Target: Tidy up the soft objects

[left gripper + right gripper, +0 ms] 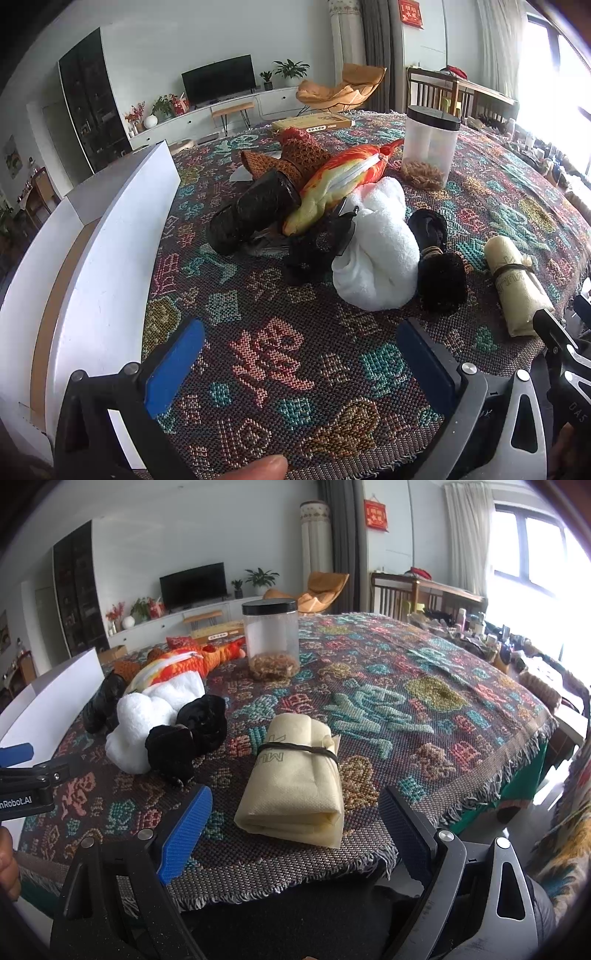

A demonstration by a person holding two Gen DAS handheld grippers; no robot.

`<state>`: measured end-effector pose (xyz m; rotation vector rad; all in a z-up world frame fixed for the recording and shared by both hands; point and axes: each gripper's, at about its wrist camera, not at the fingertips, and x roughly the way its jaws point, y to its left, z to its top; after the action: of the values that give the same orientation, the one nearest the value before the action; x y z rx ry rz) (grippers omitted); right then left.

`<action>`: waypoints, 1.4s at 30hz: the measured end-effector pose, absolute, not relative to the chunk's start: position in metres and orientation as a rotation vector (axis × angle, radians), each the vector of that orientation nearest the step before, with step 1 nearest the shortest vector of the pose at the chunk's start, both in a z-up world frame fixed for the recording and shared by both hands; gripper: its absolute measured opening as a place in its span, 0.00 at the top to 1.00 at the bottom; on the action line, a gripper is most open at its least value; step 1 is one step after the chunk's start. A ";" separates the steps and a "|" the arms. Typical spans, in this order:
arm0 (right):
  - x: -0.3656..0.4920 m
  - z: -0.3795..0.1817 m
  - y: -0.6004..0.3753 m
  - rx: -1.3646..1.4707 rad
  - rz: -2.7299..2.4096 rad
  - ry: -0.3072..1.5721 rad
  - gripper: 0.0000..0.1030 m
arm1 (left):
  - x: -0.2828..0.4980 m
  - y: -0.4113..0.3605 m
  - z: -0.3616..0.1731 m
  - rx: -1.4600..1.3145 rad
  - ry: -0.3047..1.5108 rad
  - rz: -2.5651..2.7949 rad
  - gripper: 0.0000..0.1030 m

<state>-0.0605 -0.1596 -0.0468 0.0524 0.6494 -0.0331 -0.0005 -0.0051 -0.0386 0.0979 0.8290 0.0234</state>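
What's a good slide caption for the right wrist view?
Open right gripper faces a tied cream cloth roll on the patterned tablecloth, soft items piled beyond.

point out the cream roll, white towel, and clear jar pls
cream roll (295, 782), right wrist view, on the fabric below its dark tie.
white towel (376, 254), left wrist view, mid bundle.
clear jar (272, 635), right wrist view, on its clear wall.
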 end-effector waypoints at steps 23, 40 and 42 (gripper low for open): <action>-0.043 -0.063 -0.194 0.145 -0.028 0.856 0.10 | 0.000 0.006 -0.052 0.081 0.862 0.026 0.00; 0.025 -0.077 -0.215 0.070 -0.137 0.920 0.10 | 0.045 0.021 -0.097 0.023 1.002 0.030 0.00; 0.011 -0.085 -0.209 0.071 -0.118 0.898 0.10 | 0.048 0.029 -0.102 -0.022 1.009 0.016 0.00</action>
<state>0.0110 -0.2089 -0.0848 0.0714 0.8983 -0.1183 0.0484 0.0292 -0.1016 -0.0217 1.0094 0.0159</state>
